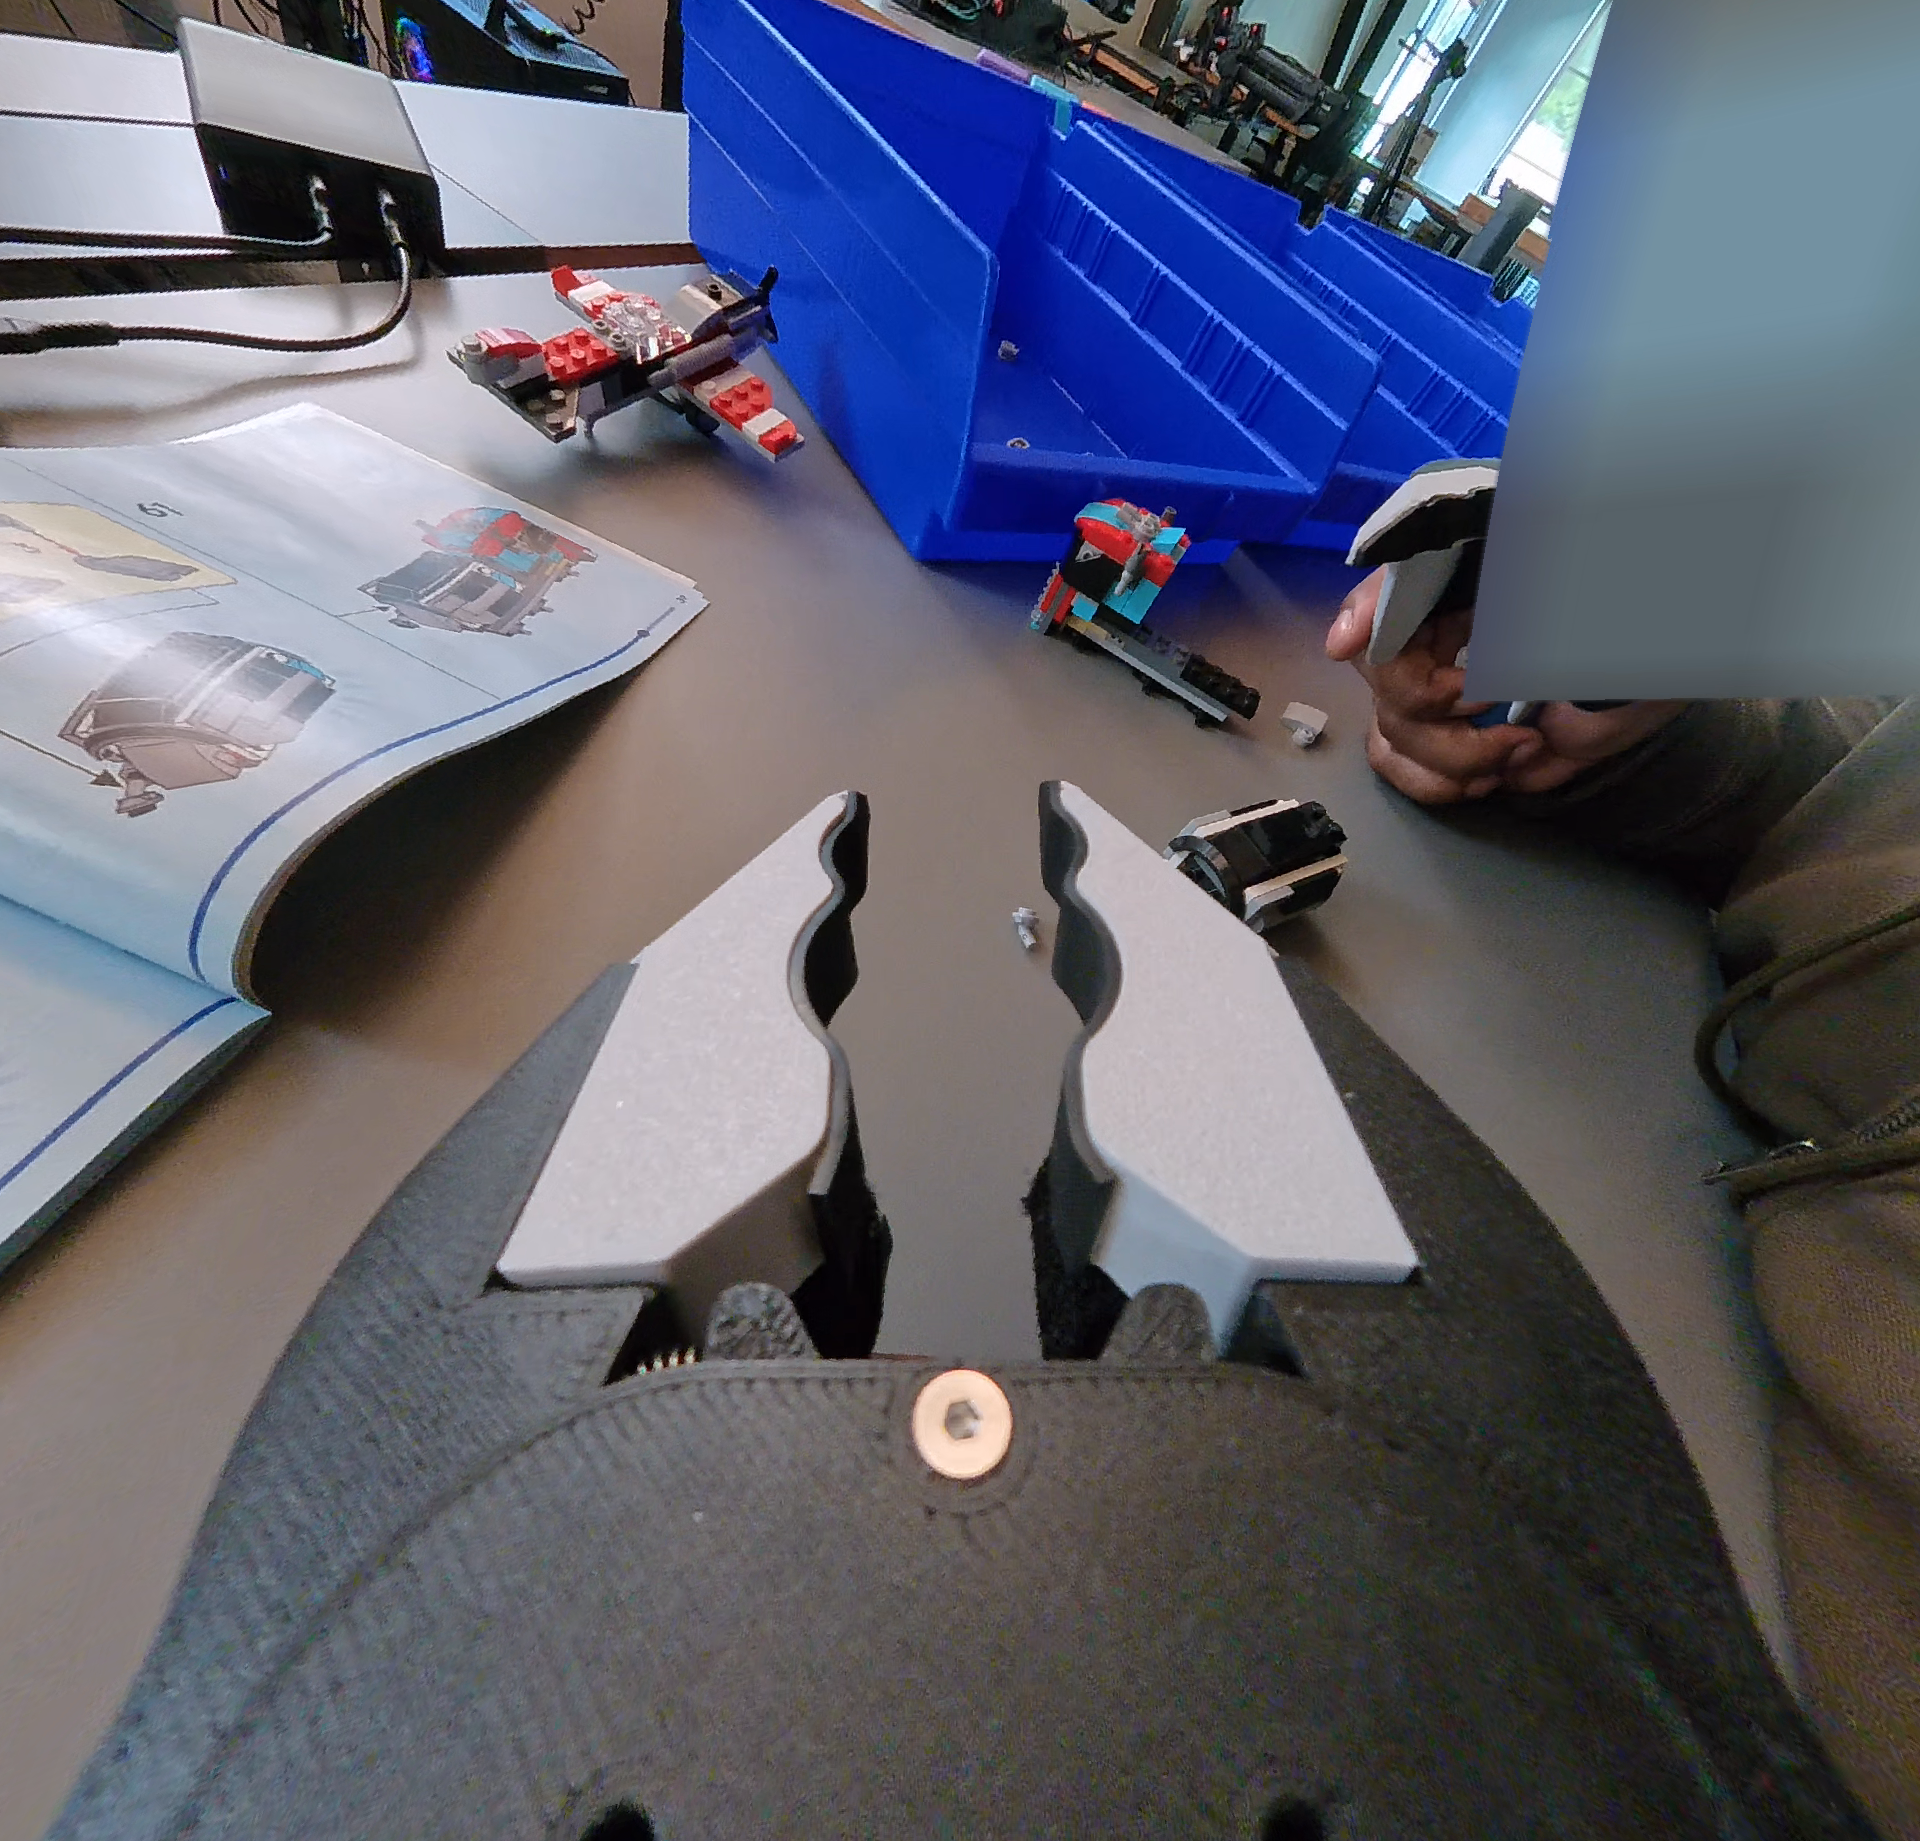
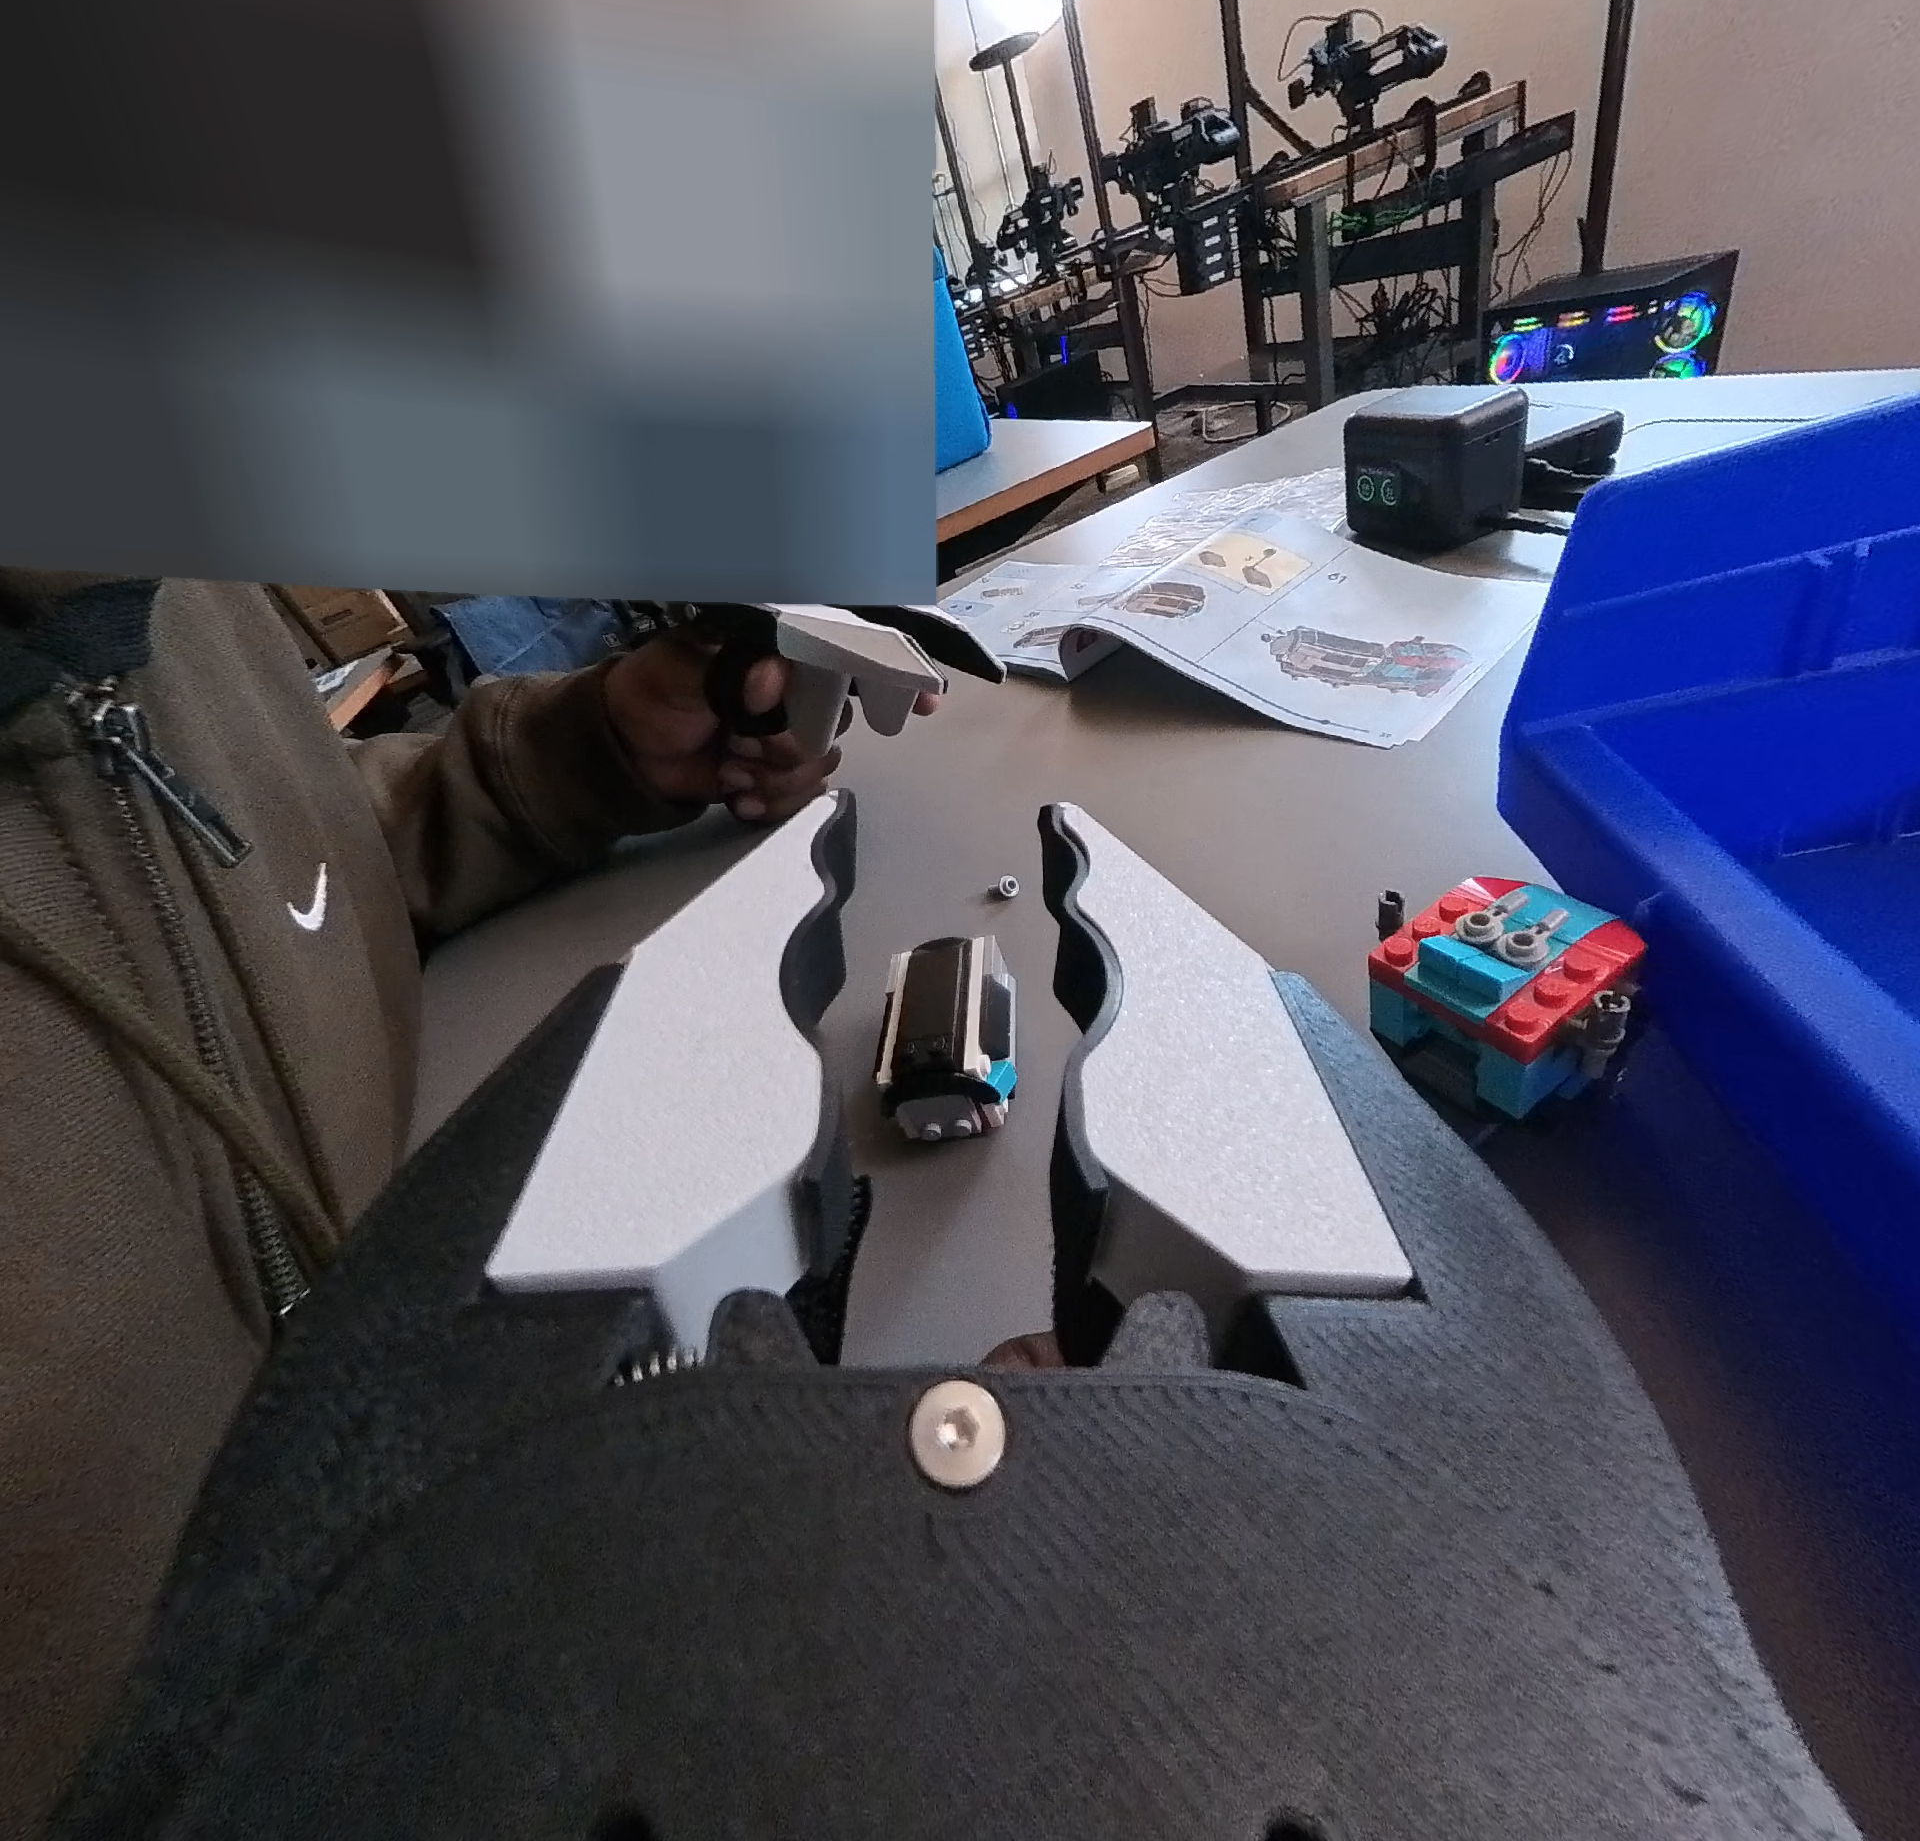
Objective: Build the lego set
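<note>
My left gripper is open and empty above the dark table. A tiny grey piece lies on the table just inside its right finger, untouched. A black-and-white brick barrel lies right of that finger. My right gripper is open; the same barrel lies on the table between its fingers with gaps on both sides. The tiny grey piece lies just beyond it. A red-and-teal brick model stands to the right, also in the left wrist view.
An open instruction booklet lies at the left. A red brick plane and blue bins stand behind. A small grey curved piece lies by the person's hand. A black box sits at the back. Left tips to right tips: about 15 cm. From my left tips it is roughly 8 cm to the tiny grey piece; from my right, 15 cm. It turns up in the right wrist view as well.
</note>
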